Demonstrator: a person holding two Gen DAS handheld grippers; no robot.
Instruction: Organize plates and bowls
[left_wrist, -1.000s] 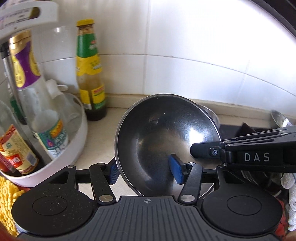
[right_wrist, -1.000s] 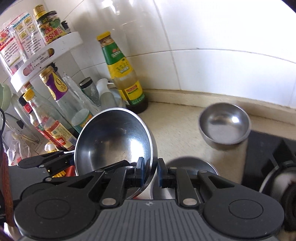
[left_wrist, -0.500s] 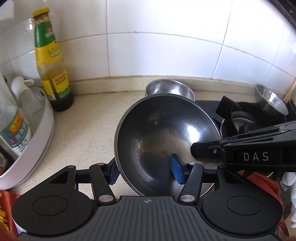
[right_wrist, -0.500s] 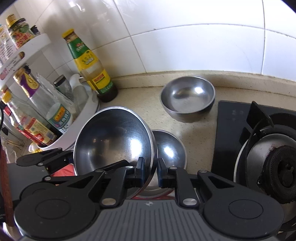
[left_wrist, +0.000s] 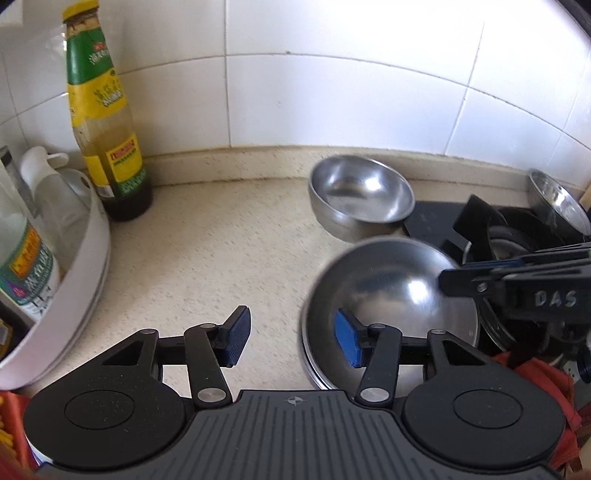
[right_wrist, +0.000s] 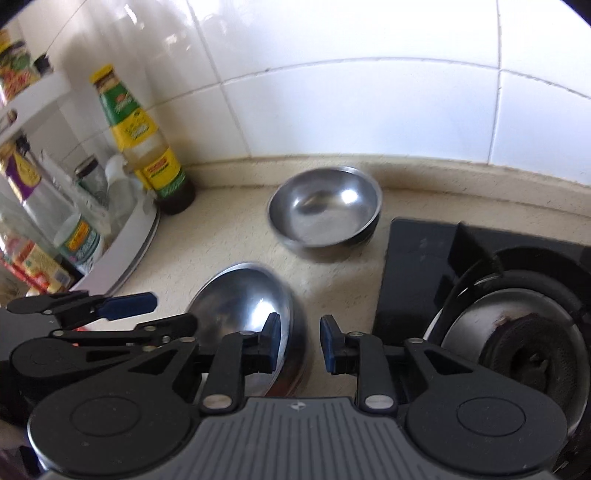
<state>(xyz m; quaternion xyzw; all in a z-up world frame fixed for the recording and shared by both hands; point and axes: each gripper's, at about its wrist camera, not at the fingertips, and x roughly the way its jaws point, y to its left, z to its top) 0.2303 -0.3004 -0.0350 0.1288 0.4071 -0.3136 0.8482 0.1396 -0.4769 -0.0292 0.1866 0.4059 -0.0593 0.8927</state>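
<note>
A steel bowl (left_wrist: 388, 295) (right_wrist: 240, 295) lies nested on another steel dish on the counter beside the stove. My left gripper (left_wrist: 291, 341) straddles its left rim. Its jaws are closing, with one blue pad inside the bowl and the other out over the counter, neither pressing. My right gripper (right_wrist: 301, 343) straddles the right rim. Its jaws are opening and the pads stand off the metal. In the left wrist view the right gripper (left_wrist: 448, 278) reaches in over the bowl. A second steel bowl (left_wrist: 362, 199) (right_wrist: 325, 210) stands upright near the wall.
A white rack (left_wrist: 85, 266) (right_wrist: 125, 251) of bottles fills the left, with a green-and-yellow sauce bottle (left_wrist: 107, 129) (right_wrist: 147, 147) beside it. The black gas stove (right_wrist: 517, 332) is on the right, and another steel bowl (left_wrist: 557, 203) leans behind it. Bare counter (left_wrist: 221, 251) lies between rack and bowls.
The bowl, held tilted up by both grippers before, now lies on the lower dish. The right jaws have parted from its rim, and the left pads no longer grip it.
</note>
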